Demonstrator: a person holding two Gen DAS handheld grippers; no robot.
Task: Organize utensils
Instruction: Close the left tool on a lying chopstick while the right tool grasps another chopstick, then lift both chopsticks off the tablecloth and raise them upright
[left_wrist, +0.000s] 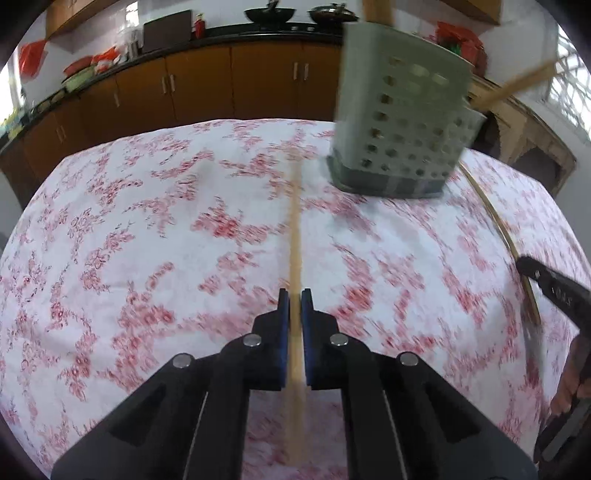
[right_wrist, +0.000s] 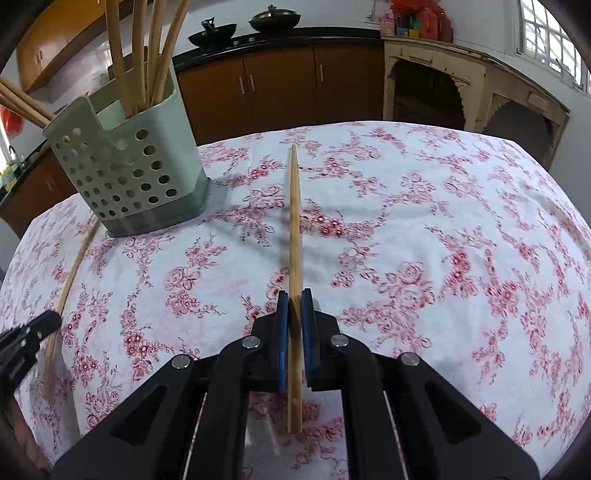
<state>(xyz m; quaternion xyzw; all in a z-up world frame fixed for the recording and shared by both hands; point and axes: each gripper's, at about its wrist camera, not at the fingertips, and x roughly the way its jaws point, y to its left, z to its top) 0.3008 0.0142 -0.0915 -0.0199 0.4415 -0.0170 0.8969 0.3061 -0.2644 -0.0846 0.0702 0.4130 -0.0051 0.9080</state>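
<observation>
On the flower-clothed counter (left_wrist: 147, 221), my left hand-held gripper (left_wrist: 295, 301) clamps its blue pads on one bamboo chopstick (left_wrist: 295, 236), angled down. Between both stands the perforated utensil holder (right_wrist: 129, 173), already bearing chopsticks. My right hand-held gripper (right_wrist: 295, 301) pinches a second chopstick (right_wrist: 294, 221), tilted downward too.

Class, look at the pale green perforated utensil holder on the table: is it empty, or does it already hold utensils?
Not empty. The utensil holder already has several wooden chopsticks standing upright in it, their ends rising above its rim.
</observation>
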